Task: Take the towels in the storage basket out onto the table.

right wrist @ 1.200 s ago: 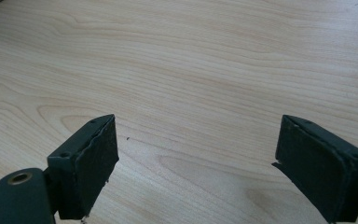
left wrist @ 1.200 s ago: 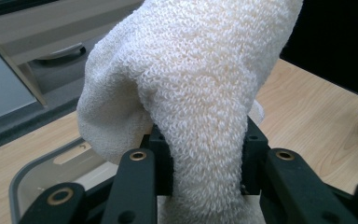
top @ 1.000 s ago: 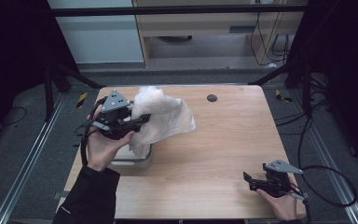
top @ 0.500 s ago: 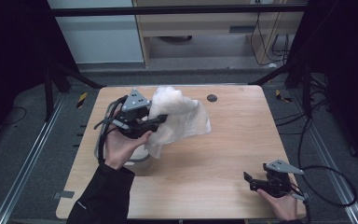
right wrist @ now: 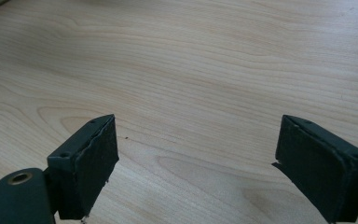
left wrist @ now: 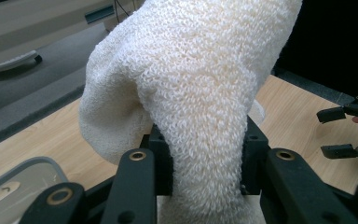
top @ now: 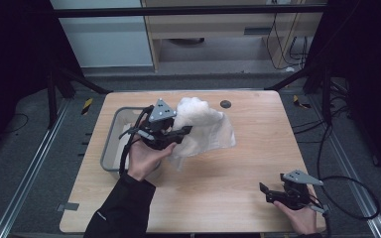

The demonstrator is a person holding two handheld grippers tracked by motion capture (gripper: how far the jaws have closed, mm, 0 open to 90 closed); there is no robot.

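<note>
– Tongs first: starting with left tongs (top: 182,135)?
– Pinching the towel (top: 203,124), pads pressing in on a thick fold from both sides. Showing plainly in the left gripper view, left tongs (left wrist: 205,163) squeezing the towel (left wrist: 191,70) just above the pads.
– And being carried how?
– Sitting in the left hand (top: 141,158), pointing toward 3 o'clock in the high view, above the table (top: 218,198).
– Placing the towel where?
– Hanging around the table's middle, slightly toward 11 o'clock. Bunching up at 12 o'clock of the pads, draping down toward 4 o'clock. Touching the wood with the lower hem or not: cannot tell.
– Lying near anything?
– Hanging just beside the bin (top: 110,144), at 3 o'clock of it. Seeing a bin (left wrist: 28,172) corner at 8 o'clock in the left gripper view too. Also noting a dark disc (top: 225,104) near the table's 12 o'clock edge, just beside the towel's top.
– Moving on to right tongs (top: 267,193)?
– Standing spread wide, gripping nothing. Resting in the right hand (top: 300,218) at the table's 5 o'clock corner, well apart from the towel, pointing toward 9 o'clock.
– Confirming from its own camera?
– Yes: right tongs (right wrist: 196,172) gaping, with bare table (right wrist: 191,70) showing between the pads.
</note>
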